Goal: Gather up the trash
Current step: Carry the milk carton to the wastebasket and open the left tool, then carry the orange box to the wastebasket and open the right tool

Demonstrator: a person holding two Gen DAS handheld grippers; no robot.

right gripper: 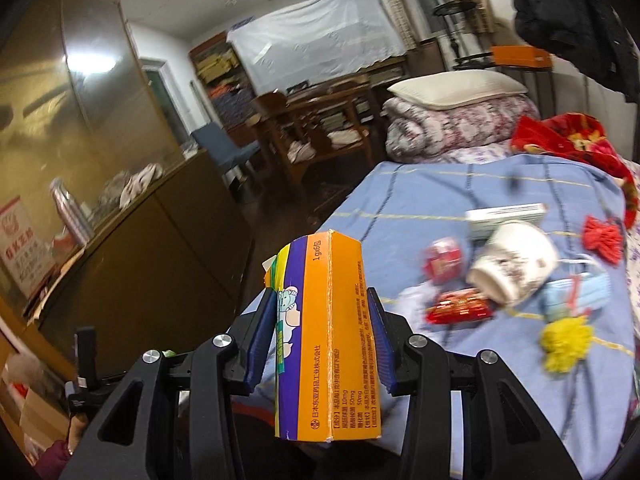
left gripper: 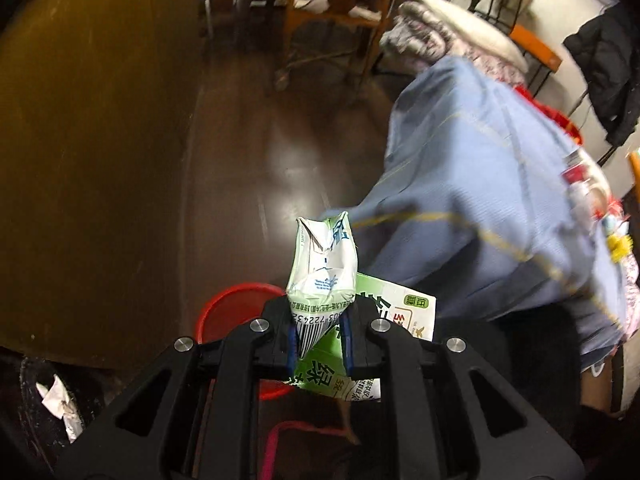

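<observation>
In the left wrist view my left gripper (left gripper: 319, 334) is shut on a crumpled white-and-green drink carton (left gripper: 324, 264), which sticks out past the blue pads. It hangs above a red bin (left gripper: 228, 312), partly hidden behind the fingers. A flattened green carton (left gripper: 394, 314) lies just beyond the bin's right side. In the right wrist view my right gripper (right gripper: 320, 340) is shut on an orange-and-purple medicine box (right gripper: 336, 308), held upright over the near edge of the bed. On the blue bedsheet (right gripper: 420, 200) lie red wrappers (right gripper: 460, 306) and a red packet (right gripper: 442, 260).
A white mug (right gripper: 516, 260) lies on its side on the bed beside a white box (right gripper: 506, 216), a yellow pompom (right gripper: 564, 340) and a red bow (right gripper: 602, 238). A brown cabinet (right gripper: 132, 240) lines the left. Wooden chairs (left gripper: 336, 20) stand across the dark floor (left gripper: 260, 140). Crumpled paper (left gripper: 56, 400) lies low left.
</observation>
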